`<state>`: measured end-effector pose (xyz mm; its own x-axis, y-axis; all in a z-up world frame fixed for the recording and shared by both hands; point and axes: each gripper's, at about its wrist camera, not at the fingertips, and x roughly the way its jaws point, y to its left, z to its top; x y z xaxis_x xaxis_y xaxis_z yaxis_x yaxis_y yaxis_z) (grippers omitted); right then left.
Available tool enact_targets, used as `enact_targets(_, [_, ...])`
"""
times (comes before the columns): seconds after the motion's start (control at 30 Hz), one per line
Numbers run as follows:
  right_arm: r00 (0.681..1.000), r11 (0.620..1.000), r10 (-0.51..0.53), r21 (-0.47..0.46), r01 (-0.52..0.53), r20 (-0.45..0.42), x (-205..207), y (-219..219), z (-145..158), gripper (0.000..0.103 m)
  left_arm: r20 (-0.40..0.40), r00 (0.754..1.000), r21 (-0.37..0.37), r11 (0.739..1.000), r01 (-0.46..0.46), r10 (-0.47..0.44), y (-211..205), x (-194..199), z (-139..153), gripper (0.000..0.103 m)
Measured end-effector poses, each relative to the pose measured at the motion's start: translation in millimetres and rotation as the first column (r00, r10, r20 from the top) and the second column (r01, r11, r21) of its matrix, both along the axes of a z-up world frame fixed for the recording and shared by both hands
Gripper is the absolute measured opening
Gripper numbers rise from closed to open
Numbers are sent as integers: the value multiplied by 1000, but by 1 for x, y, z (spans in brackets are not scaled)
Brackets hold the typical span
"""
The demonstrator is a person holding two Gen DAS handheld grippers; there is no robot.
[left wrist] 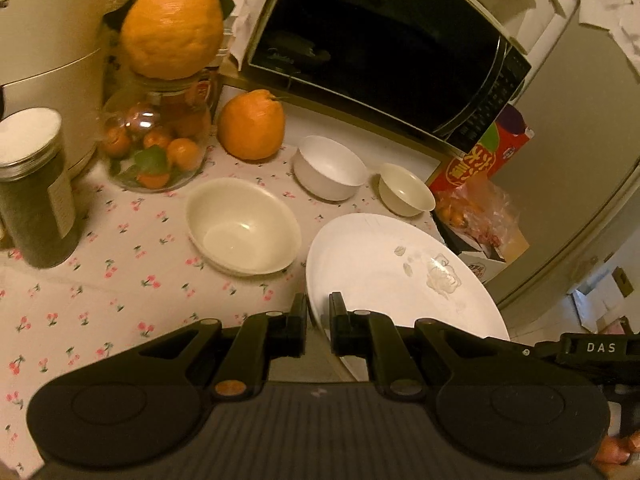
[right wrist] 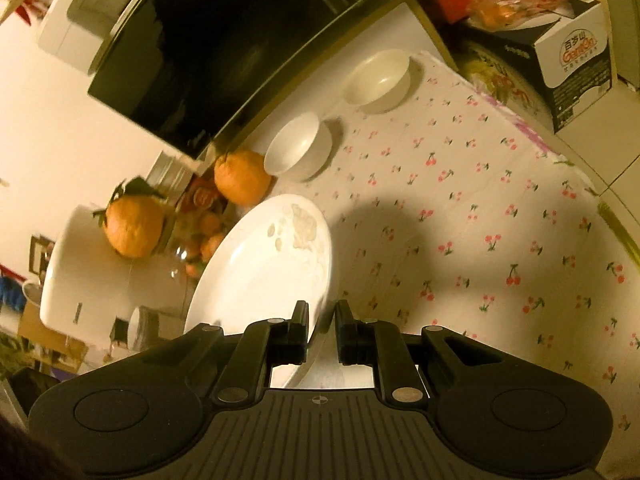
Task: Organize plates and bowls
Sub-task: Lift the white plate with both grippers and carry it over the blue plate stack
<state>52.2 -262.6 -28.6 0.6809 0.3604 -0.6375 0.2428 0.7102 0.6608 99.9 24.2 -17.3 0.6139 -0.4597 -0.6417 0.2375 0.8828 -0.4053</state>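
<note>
Plate (left wrist: 380, 264): white, smeared with pale residue, lifted clear of the table (left wrist: 100, 280) and tilted. Its rim is pinched at opposite edges by the left hand-held gripper (left wrist: 318, 320) and the right hand-held gripper (right wrist: 322, 326), evidently for steady two-handed carrying. Wide bowl (left wrist: 244, 226), white bowl (left wrist: 330, 168), small bowl (left wrist: 406, 189): empty, unstacked on the table. Glass jar (left wrist: 156, 148): small oranges held.

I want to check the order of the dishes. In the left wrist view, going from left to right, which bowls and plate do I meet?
Wide cream bowl → white bowl → small cream bowl. The big white plate, held at its rim by both the left claw and the right claw, overlaps these, so I leave it out.
</note>
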Motion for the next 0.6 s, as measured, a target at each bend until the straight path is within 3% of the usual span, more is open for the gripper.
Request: enact_targets(0.6, [991,992,110,-59,-114,-71,-10,42,-11,15,-95,995,39,999,9,-5,35,-28,-22,9])
